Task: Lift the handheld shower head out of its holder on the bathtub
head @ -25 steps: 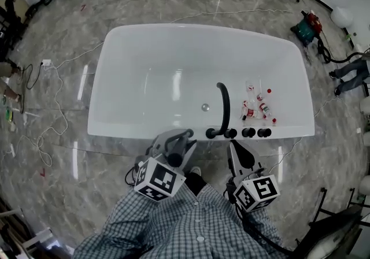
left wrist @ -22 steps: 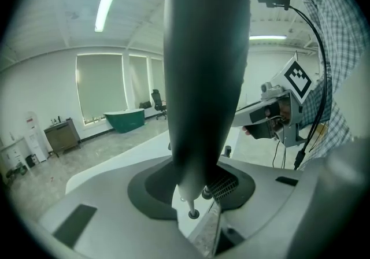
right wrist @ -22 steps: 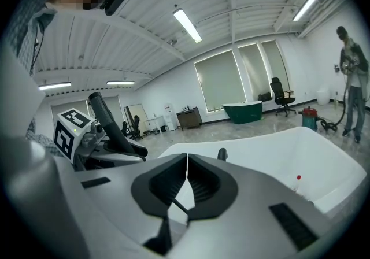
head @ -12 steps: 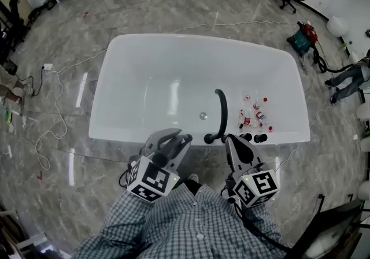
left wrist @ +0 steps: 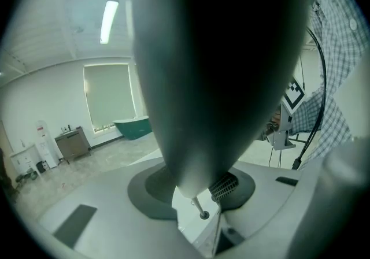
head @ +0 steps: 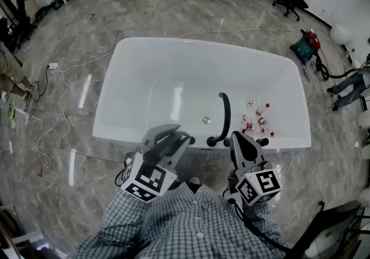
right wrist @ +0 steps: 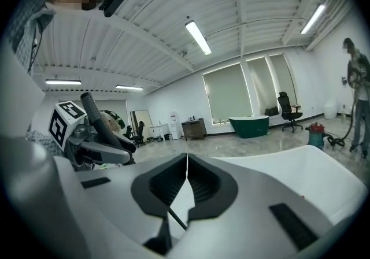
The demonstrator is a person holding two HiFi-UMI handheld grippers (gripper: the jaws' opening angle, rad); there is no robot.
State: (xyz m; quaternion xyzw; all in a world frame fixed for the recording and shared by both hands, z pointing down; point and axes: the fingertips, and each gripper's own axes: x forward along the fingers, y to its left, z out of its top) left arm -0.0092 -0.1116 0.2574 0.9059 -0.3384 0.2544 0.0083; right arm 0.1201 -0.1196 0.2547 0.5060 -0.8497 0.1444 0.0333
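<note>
L gripper (left wrist: pixel 199 197) clamped on shower head (left wrist: pixel 217 67); R gripper (right wrist: pixel 186 178) pressed together, empty.

I'm seeing the handheld shower head (left wrist: pixel 214 67) filling most of the left gripper view. It's showing as a smooth, dark grey body, tapering down to a narrow end that is sitting between the fingers (left wrist: pixel 226 185) of the left gripper (head: pixel 176 135). It's hanging at the middle of the near rim of the white bathtub (head: pixel 144 73). The gripper is hiding the holder, so I'm not making out whether the head is touching it.
</note>
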